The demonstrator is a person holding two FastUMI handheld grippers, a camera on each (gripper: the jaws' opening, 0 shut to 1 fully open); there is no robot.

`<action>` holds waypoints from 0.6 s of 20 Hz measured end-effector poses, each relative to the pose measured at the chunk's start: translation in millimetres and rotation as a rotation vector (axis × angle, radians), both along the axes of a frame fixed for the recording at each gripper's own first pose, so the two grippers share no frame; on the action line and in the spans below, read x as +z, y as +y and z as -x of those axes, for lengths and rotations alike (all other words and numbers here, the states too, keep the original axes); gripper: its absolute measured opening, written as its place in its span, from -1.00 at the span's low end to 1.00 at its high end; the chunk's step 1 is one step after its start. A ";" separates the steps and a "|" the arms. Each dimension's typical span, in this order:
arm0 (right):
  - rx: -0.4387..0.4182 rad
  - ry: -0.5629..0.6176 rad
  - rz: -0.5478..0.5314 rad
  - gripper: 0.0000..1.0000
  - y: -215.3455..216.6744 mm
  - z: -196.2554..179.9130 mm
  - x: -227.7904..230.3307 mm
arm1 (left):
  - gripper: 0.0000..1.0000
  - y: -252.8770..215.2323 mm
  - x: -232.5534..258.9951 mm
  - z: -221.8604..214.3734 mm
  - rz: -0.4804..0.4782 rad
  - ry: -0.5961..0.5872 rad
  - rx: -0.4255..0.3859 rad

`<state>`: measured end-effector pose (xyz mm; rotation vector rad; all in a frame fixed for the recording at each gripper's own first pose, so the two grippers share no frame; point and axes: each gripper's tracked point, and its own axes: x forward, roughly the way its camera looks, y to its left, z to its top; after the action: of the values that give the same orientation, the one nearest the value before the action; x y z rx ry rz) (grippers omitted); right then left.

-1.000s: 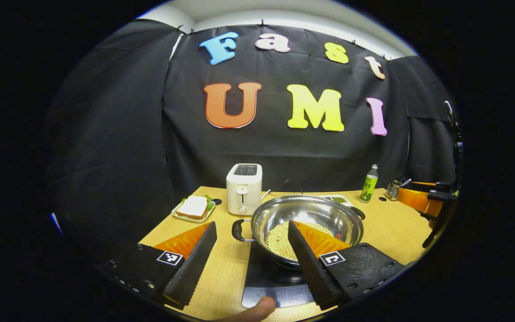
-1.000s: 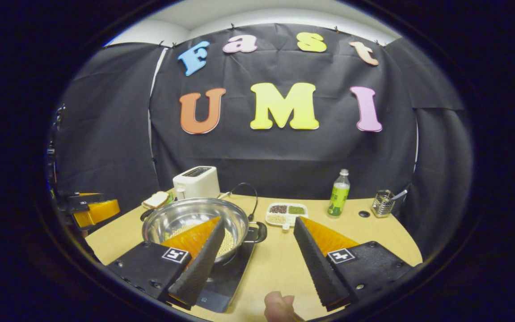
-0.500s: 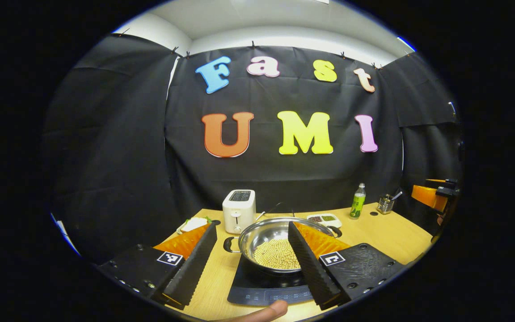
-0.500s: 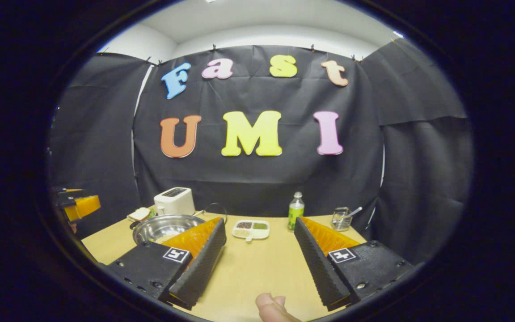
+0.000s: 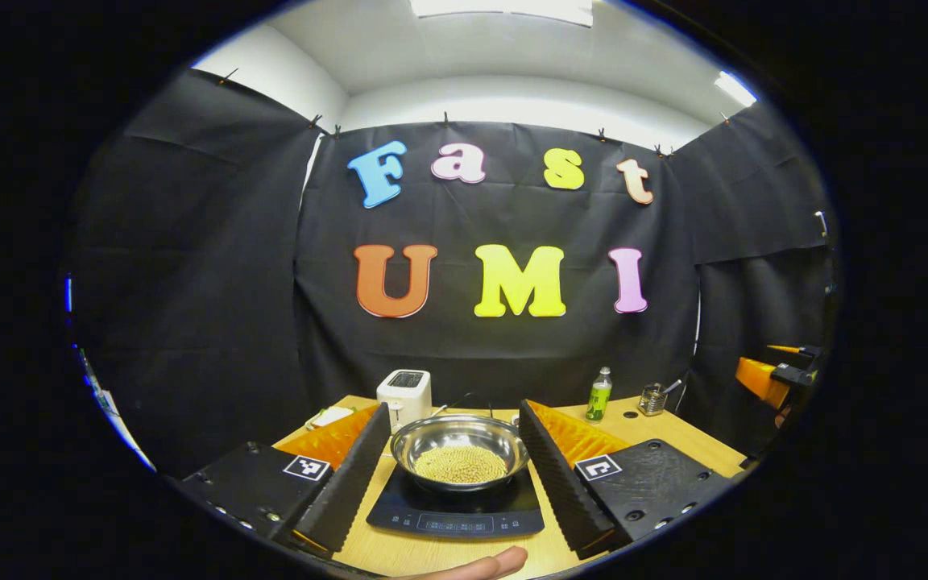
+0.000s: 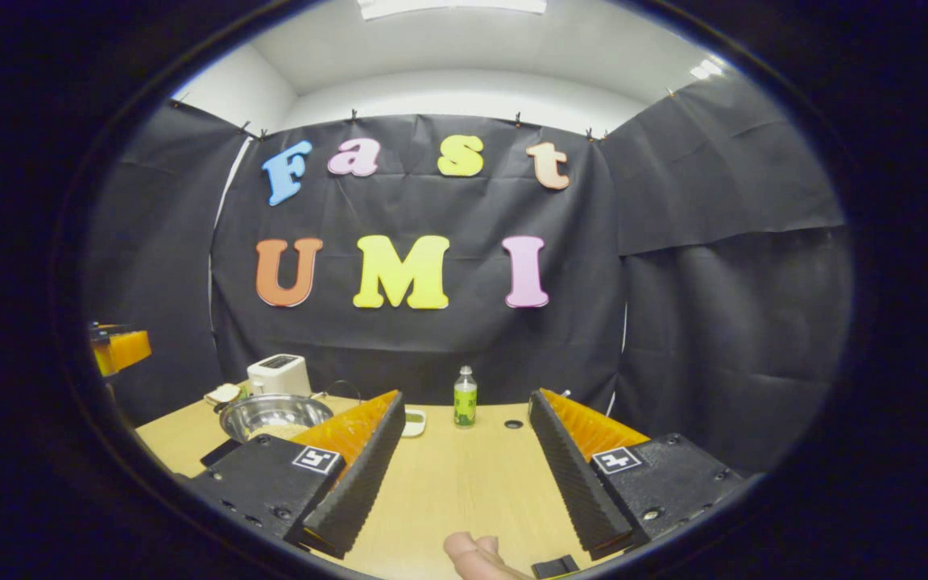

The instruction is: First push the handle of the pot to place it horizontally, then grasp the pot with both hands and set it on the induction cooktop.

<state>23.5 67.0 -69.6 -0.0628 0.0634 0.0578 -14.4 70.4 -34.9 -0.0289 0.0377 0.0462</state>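
Both grippers have drawn back from the pot (image 5: pixel 459 451), which sits on the induction cooktop (image 5: pixel 456 507). Left gripper (image 5: pixel 452 475) and right gripper (image 6: pixel 464 475) hang apart, holding nothing. Placing looks done; next, I judge, only retreat.

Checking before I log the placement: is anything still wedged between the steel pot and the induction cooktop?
Nothing visible. The round stainless steel pot holding pale beans sits directly on the black induction cooktop, and both open grippers, left gripper and right gripper, are clear of it. The white toaster stands behind, apart from the pot.
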 end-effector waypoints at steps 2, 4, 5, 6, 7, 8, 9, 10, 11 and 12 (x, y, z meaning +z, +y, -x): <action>-0.009 -0.043 -0.003 0.94 -8.8 11.3 9.9 | 0.89 -1.6 -1.7 5.7 0.014 -0.014 0.000; 0.004 -0.060 0.004 0.94 -9.4 22.9 11.5 | 0.89 -1.2 -0.8 10.6 0.013 -0.027 -0.003; 0.016 -0.059 0.004 0.94 -8.0 25.6 8.5 | 0.89 -0.7 -0.9 11.2 0.010 -0.032 -0.003; 0.020 -0.060 0.006 0.94 -7.3 27.4 8.1 | 0.89 0.9 0.3 11.9 0.008 -0.041 0.000; 0.015 -0.070 0.014 0.97 -9.3 25.8 8.9 | 0.90 -0.1 4.7 12.8 0.005 -0.052 -0.002; 0.006 -0.080 0.024 0.94 -11.2 25.4 9.9 | 0.90 -2.6 8.6 12.8 -0.005 -0.068 -0.012; -0.001 -0.084 0.033 0.94 -11.5 25.2 7.5 | 0.89 -5.5 9.7 15.4 -0.016 -0.072 -0.023; 0.000 -0.090 0.034 0.94 -10.2 26.2 8.6 | 0.89 -7.7 9.5 16.0 -0.023 -0.075 -0.032; 0.006 -0.091 0.031 0.94 -6.9 27.8 8.3 | 0.89 -9.9 9.2 16.9 -0.027 -0.079 -0.035; 0.015 -0.086 0.029 0.94 -4.6 29.6 7.1 | 0.90 -11.5 7.9 16.3 -0.026 -0.078 -0.039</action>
<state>-6.1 62.4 -62.5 -0.0946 -0.0226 0.0693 -30.7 59.0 -27.0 -0.0041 -0.0401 0.0069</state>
